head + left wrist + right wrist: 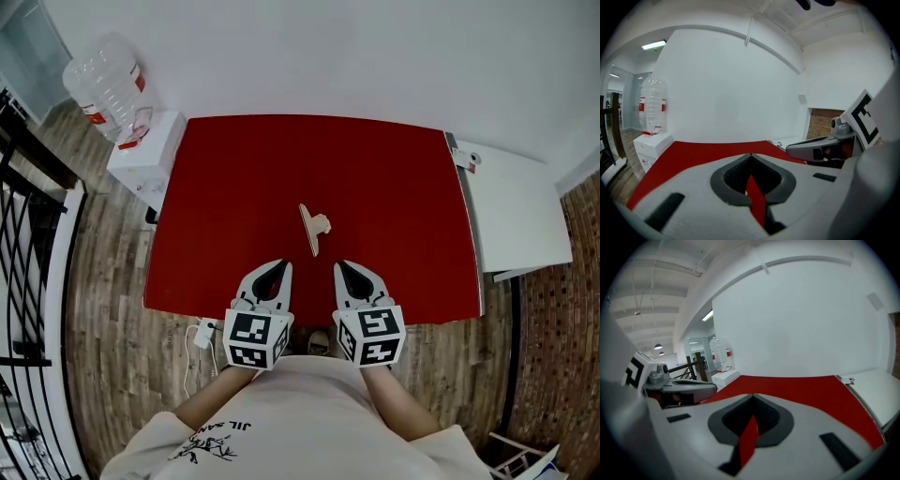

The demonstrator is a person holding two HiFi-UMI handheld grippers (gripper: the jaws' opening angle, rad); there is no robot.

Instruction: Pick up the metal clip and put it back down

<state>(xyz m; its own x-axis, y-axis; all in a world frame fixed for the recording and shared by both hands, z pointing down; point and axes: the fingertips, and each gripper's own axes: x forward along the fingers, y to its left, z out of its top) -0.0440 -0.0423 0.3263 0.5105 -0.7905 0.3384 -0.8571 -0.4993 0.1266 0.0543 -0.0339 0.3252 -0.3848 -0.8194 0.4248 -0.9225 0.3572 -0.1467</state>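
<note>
Metal clip (315, 228), pale, apparently T-shaped, lying on table (234, 187) just ahead of left gripper (279, 269) and right gripper (344, 270); jaws closed, empty.

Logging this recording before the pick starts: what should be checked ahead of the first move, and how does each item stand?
1. Metal clip lies on the red table, touching neither gripper: ok.
2. Left gripper empty: ok, jaws together with nothing between them.
3. Right gripper empty: ok, jaws together with nothing between them.
4. Jaws opened for a grasp: not ok, both are shut.
5. Clip visible in a gripper view: not ok, only the head view shows it.
6. Way from the grippers to the clip: ok, only bare tabletop lies between.
</note>
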